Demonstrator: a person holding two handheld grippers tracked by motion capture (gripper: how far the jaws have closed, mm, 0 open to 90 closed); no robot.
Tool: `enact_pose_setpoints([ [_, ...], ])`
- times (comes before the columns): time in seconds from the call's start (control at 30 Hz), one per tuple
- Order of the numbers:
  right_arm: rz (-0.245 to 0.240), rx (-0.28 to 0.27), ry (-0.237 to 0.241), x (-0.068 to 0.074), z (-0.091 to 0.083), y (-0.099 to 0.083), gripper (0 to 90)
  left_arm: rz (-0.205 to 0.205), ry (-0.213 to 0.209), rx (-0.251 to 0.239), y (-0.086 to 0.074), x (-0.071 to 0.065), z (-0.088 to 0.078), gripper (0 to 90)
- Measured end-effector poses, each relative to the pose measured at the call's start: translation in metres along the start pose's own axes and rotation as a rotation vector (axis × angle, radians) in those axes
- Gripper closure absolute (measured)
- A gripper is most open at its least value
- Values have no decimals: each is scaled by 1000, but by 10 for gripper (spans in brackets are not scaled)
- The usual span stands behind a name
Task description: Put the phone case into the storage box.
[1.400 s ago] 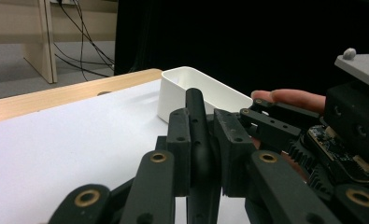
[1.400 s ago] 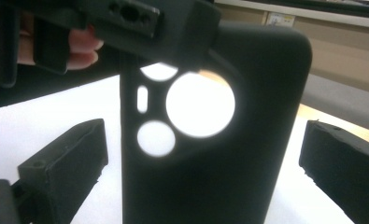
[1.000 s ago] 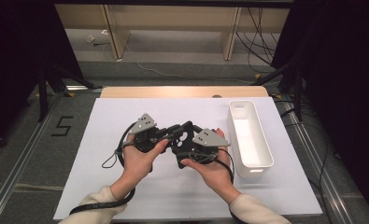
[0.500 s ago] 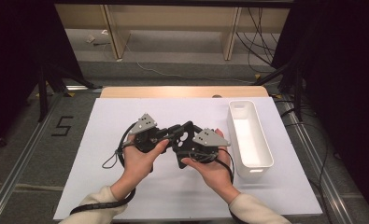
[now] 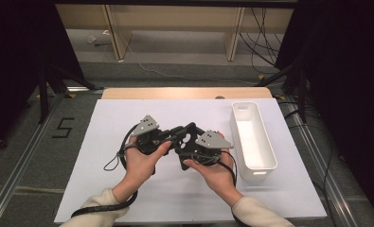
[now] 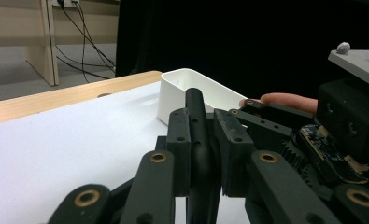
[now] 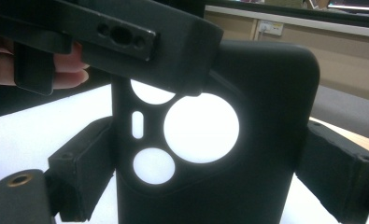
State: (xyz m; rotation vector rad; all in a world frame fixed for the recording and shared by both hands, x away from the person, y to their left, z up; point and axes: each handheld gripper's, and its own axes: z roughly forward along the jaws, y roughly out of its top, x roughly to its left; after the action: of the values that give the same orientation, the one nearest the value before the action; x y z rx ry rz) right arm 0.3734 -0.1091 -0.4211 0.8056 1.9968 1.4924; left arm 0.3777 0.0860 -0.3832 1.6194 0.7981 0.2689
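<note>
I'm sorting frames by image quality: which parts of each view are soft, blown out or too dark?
High view: evenly lit, white mat bright, sides fall into black. Left gripper view: the nearest linkage is blurred, the white bin sharper. Right gripper view: the black phone case is a soft silhouette, its cutouts blown white.

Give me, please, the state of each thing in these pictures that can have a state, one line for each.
Black phone case: held above the table, gripped by both tools, nothing inside.
Left hand-held gripper: shut on the case edge.
Right hand-held gripper: shut across the case sides.
White bin: upright on the table, empty.
</note>
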Motion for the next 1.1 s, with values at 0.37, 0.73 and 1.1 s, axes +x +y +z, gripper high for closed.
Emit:
enact_pose_setpoints([
  [0.37,17,16,1,-2,-1,2,142,3,-15,-7,0,1,1,737],
  [0.73,31,8,-10,-9,-4,6,145,46,-54,-79,11,5,-8,215],
  [1.1,53,-4,-31,-18,-7,11,146,124,33,-78,5,12,-39,0],
])
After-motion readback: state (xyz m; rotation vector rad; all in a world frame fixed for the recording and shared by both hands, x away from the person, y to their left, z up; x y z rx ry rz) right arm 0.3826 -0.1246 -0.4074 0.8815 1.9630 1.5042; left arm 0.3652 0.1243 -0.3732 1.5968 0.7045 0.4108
